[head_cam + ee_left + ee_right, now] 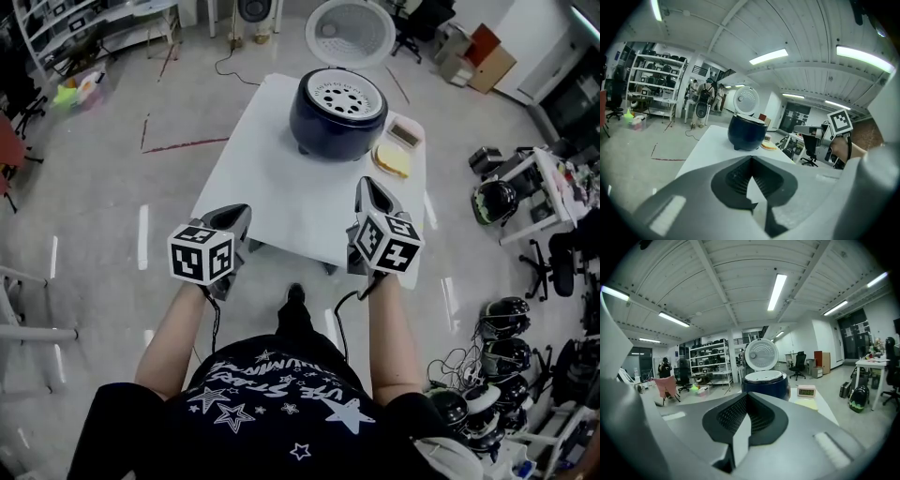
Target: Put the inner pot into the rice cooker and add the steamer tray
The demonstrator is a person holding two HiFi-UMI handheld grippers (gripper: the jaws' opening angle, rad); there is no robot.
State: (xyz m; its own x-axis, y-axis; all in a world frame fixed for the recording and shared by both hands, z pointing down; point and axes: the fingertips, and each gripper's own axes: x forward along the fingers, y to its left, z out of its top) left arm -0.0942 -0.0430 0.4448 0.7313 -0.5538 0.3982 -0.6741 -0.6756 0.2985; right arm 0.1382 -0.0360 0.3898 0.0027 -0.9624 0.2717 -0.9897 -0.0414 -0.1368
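- The steamer tray (339, 97), white and perforated, sits in the mouth of the dark blue rice cooker (323, 127) at the far end of the white table (281, 197).
- We cannot see the inner pot. We judge it lies beneath the tray, so both steps look done.
- The lid (350, 33) stands open behind the cooker, which leaves the mouth reachable from our side.
- A small digital clock (406, 133) and a yellow pad (393, 160) lie just beside the cooker, on its right.
- The left gripper (236, 217) and right gripper (371, 190) hang over the near table edge, well apart from the cooker. Both have their jaws together on nothing, likely because no work is left.
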